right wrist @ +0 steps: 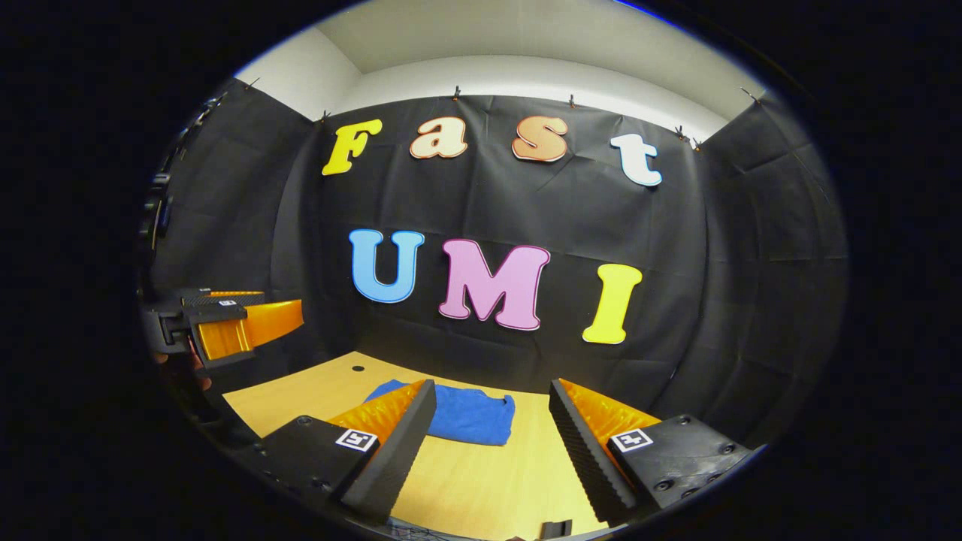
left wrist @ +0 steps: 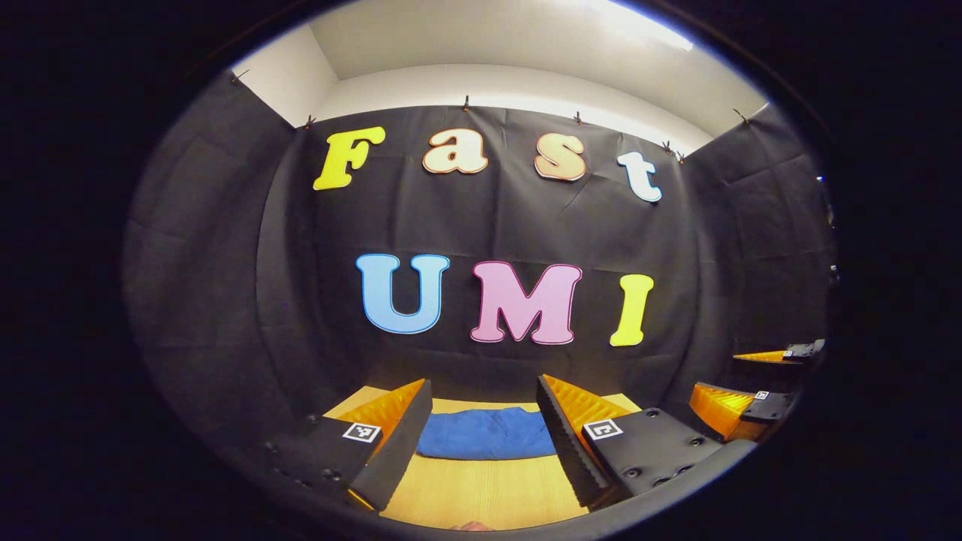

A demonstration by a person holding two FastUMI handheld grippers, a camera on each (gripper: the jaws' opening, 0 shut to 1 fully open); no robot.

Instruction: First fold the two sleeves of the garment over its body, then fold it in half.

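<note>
Black cloth booth wall (left wrist: 225, 300) up behind, filling the upper and middle frame in both views. Below it, pale wooden tabletop (right wrist: 481, 481) across the bottom centre, with a small dark round hole (right wrist: 358, 369) toward its left far edge in the right gripper view. No boxes, bins or trays to be made out on that wood. Lying flat on the table near the wall, folded blue cloth garment (left wrist: 485, 434), a compact rectangle at bottom centre, framed between the fingers in the left gripper view. Left gripper (left wrist: 481, 436) spread wide, nothing pinched, held above the table. Right gripper (right wrist: 488, 443) likewise spread apart, holding nothing, garment (right wrist: 466, 415) just beyond its left finger.
</note>
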